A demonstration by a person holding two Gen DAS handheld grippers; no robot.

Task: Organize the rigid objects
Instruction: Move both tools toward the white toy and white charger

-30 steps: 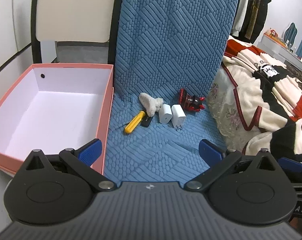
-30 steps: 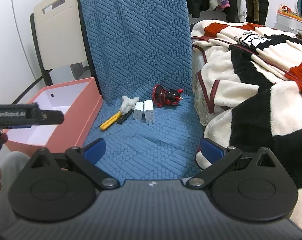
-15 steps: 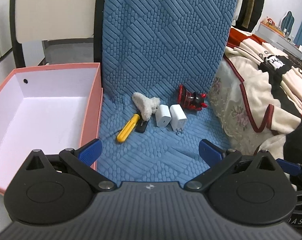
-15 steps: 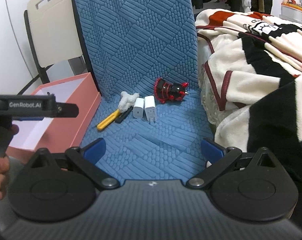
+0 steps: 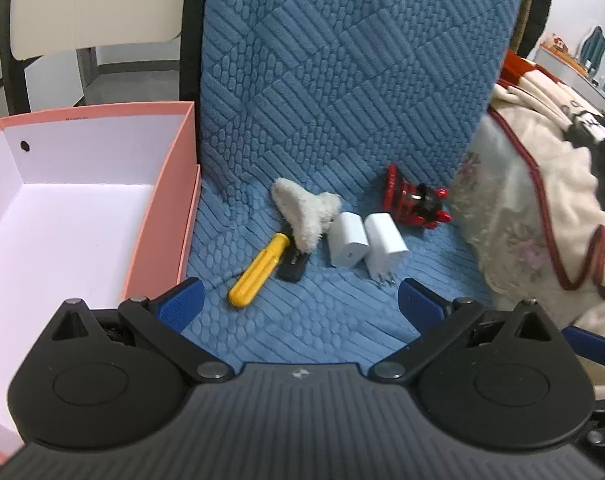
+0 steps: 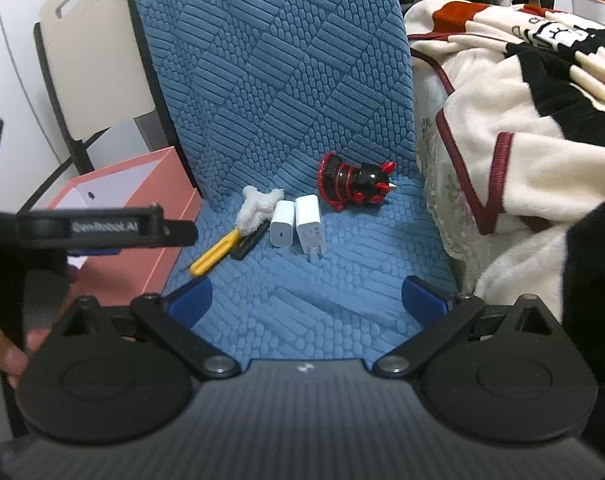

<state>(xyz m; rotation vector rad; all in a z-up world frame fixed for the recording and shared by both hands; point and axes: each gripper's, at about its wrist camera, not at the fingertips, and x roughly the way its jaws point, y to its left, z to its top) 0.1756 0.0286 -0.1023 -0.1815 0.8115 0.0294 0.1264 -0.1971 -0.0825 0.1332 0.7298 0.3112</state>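
Blue quilted cover fills frame centre; pink box at left, blanket at right. Mid-frame cluster: yellow screwdriver, white fluffy piece, two chargers touching, red-black toy behind them. Left gripper and right gripper: jaws wide apart, empty, short of the cluster.
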